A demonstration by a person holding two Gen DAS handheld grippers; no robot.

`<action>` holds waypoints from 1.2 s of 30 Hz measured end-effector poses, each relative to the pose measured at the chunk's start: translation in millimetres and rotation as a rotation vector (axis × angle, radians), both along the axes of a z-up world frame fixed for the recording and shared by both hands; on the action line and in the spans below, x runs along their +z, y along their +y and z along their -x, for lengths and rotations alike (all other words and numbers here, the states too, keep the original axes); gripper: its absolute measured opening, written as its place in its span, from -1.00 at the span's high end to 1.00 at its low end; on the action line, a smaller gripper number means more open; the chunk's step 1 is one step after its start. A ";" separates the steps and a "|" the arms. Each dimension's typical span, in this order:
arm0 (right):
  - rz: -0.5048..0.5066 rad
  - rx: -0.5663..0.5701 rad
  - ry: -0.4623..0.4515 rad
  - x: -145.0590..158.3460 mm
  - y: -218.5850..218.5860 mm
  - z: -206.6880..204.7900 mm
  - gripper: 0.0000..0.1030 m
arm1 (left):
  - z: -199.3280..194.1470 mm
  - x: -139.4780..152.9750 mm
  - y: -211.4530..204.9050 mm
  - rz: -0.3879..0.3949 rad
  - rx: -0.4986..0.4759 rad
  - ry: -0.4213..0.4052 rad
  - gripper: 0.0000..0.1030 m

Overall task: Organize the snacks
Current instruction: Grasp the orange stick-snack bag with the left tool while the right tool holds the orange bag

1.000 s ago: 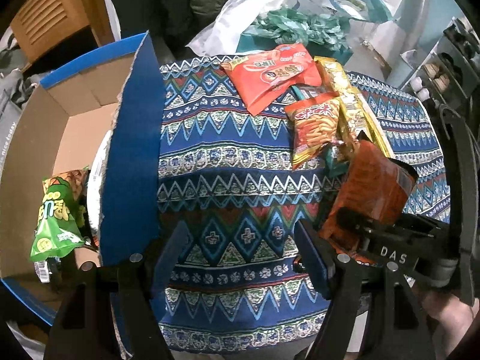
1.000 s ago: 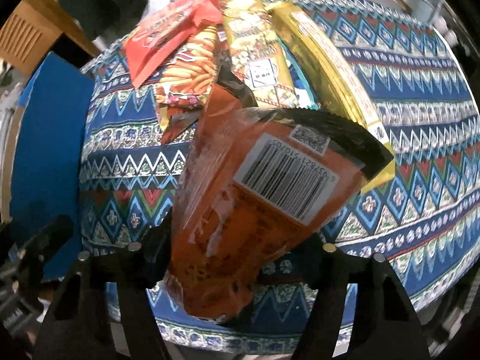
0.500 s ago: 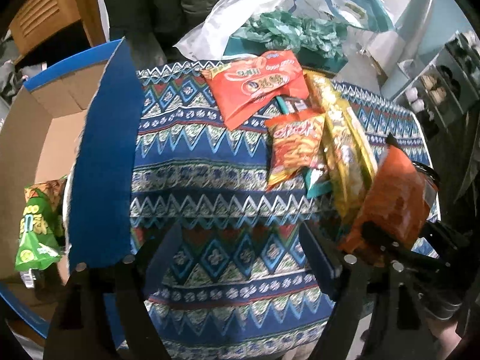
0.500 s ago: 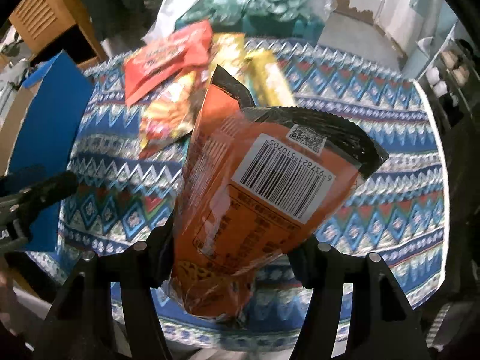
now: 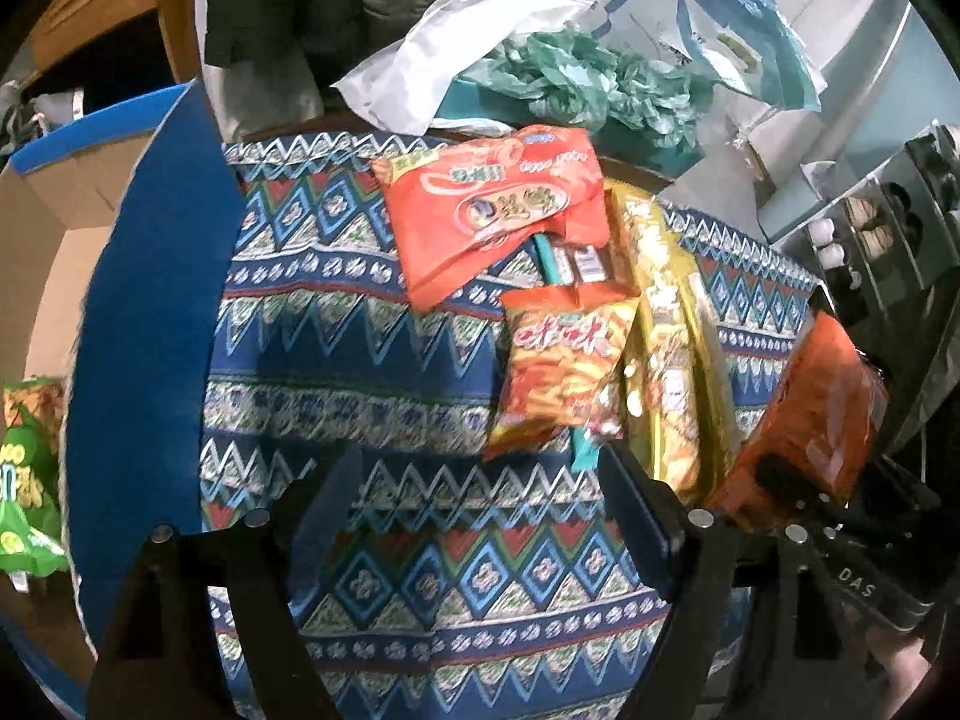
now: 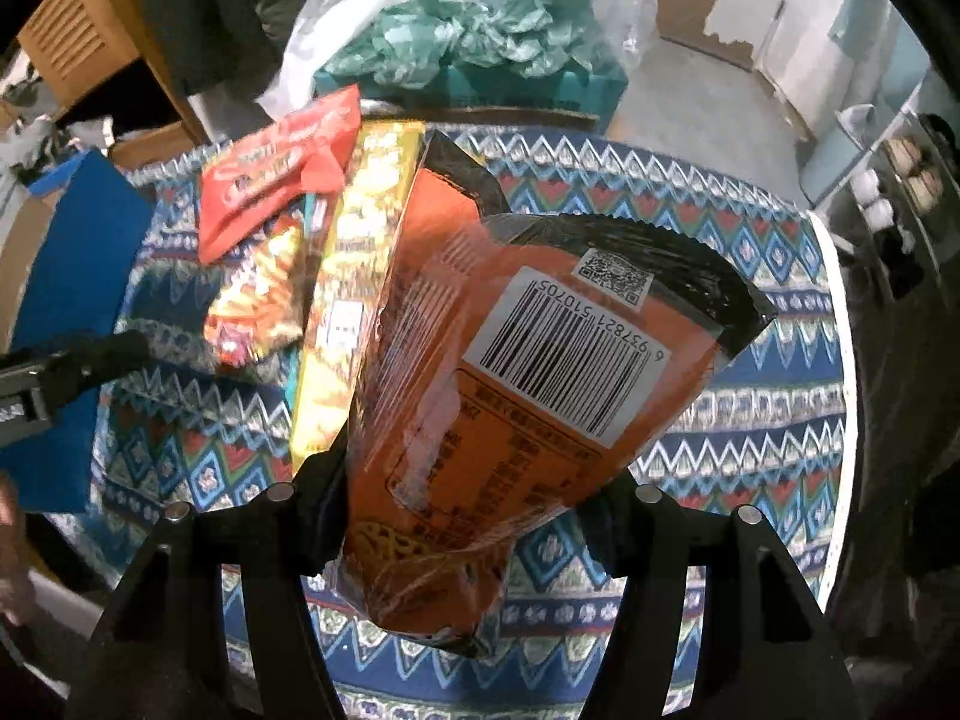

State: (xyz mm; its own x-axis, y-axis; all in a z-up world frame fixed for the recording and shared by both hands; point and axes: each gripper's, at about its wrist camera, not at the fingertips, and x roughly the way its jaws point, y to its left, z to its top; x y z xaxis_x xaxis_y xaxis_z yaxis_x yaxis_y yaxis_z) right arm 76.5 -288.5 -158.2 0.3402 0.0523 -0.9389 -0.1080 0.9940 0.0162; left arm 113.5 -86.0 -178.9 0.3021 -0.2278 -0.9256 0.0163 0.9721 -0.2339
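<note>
My right gripper (image 6: 465, 501) is shut on an orange snack bag (image 6: 510, 384) with a barcode, held above the patterned tablecloth (image 6: 750, 420); the bag also shows in the left wrist view (image 5: 810, 420) at the right. My left gripper (image 5: 474, 480) is open and empty over the cloth (image 5: 372, 378). A red snack bag (image 5: 498, 216), an orange chips bag (image 5: 558, 366) and long gold packs (image 5: 666, 348) lie on the table. A cardboard box with a blue flap (image 5: 144, 324) stands at the left and holds a green snack bag (image 5: 24, 480).
A white plastic bag (image 5: 432, 78) and teal crumpled wrapping (image 5: 588, 84) sit beyond the table's far edge. A wooden cabinet (image 6: 78, 42) is at the far left. A shelf with small items (image 5: 870, 228) stands at the right.
Both grippers have pulled back and risen, so more of the table shows. The right gripper still holds the orange bag, lifted higher and further right of the snack pile.
</note>
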 end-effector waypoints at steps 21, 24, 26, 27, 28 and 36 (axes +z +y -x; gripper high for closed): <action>0.040 0.136 0.020 -0.6 -0.2 -47.3 -0.22 | -53.9 -39.4 -36.3 0.052 -0.066 0.064 -0.60; 0.025 0.125 0.020 -2.3 -0.6 -49.5 -0.22 | -57.7 -44.6 -44.2 0.030 -0.091 0.056 -0.59; 0.012 0.114 0.019 -2.7 -1.7 -50.0 -0.22 | -59.2 -46.8 -47.0 0.034 -0.106 0.053 -0.49; 0.007 0.107 0.019 -3.0 -2.8 -50.3 -0.22 | -59.6 -48.3 -47.8 0.039 -0.112 0.056 -0.31; -0.002 0.098 0.021 -3.7 -4.1 -50.6 -0.22 | -59.8 -50.4 -48.3 0.048 -0.122 0.063 -0.11; -0.017 0.083 0.020 -3.8 -2.6 -48.2 -0.22 | -53.7 -50.4 -45.1 0.034 -0.139 0.060 0.26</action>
